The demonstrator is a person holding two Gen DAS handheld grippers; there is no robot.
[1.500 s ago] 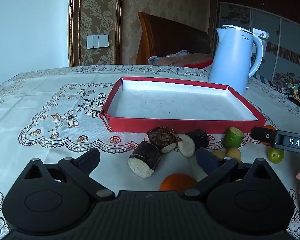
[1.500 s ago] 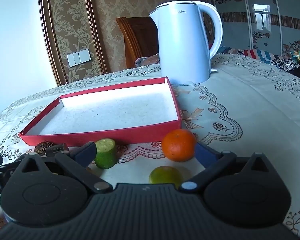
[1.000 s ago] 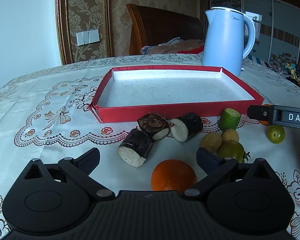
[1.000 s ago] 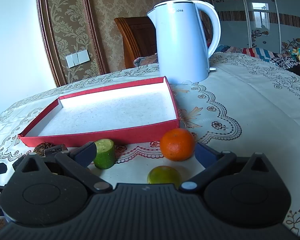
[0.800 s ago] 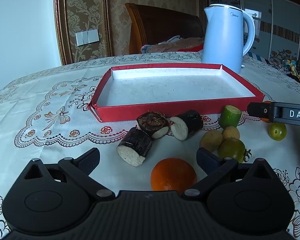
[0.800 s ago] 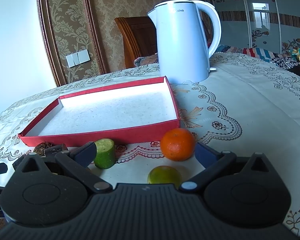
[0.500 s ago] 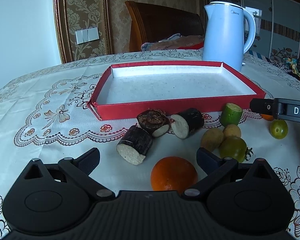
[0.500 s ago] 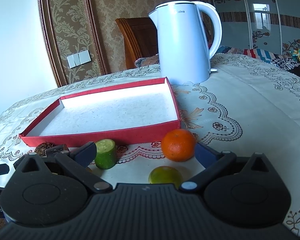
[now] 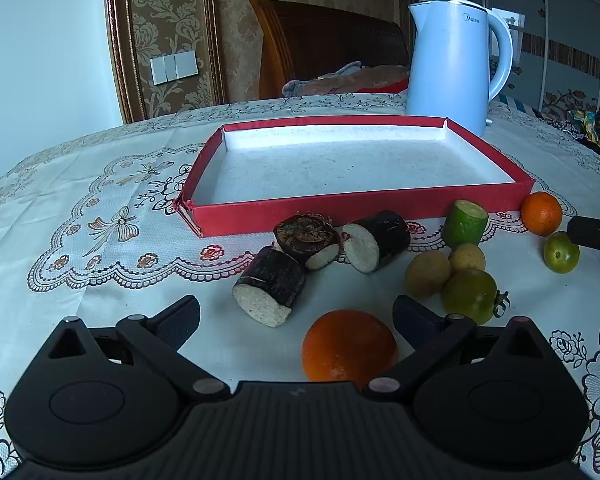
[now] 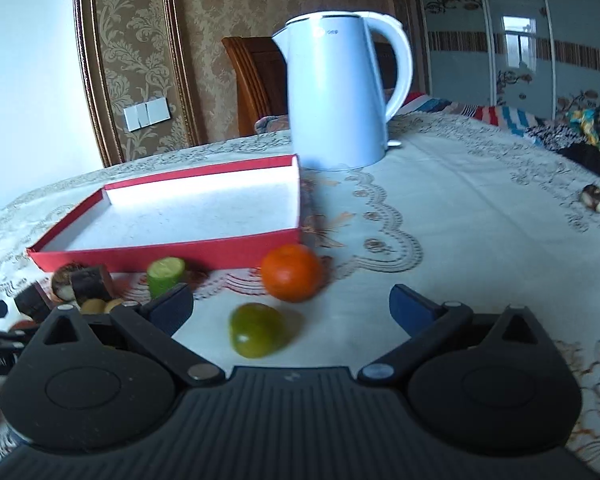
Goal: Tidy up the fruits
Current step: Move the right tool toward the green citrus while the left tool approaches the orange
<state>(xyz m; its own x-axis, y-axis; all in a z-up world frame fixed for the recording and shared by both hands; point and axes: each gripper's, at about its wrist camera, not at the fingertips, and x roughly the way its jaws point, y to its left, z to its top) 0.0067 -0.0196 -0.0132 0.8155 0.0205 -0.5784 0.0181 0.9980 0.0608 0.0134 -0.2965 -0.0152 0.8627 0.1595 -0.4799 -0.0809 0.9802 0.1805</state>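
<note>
— Where do I stand with the fruit?

— None of it is in the red tray (image 9: 360, 204) yet; it all lies on the worktop (image 9: 100, 280) along the tray's near wall. My left tool (image 9: 296, 314) is spread, holding nothing, with the big orange (image 9: 350, 346) low between its fingers, toward the right one. My right tool (image 10: 290, 304) is also spread and empty; its view is smeared, so I judge it to be in motion. A green citrus (image 10: 256, 336) lies between its fingers, the small orange (image 10: 292, 267) just beyond at twelve o'clock.

— How do I take the next one cleanly?

— I'd centre the left tool on the big orange first, since it sits off to the right, close across its widest part, lift straight, and clear the tray wall before letting go. Round fruit will likely roll if I nudge it.

— What's in the way?

— The dark cane pieces (image 9: 270, 286) at eleven o'clock of that orange, a green tomato (image 9: 469, 296) and two yellowish fruits (image 9: 428, 273) at two o'clock, close enough to get knocked. The cut green piece (image 9: 465, 223) stands near the tray wall. The kettle (image 9: 452, 64) stands behind the tray's far right corner, so I'd keep drops to the near side.
</note>
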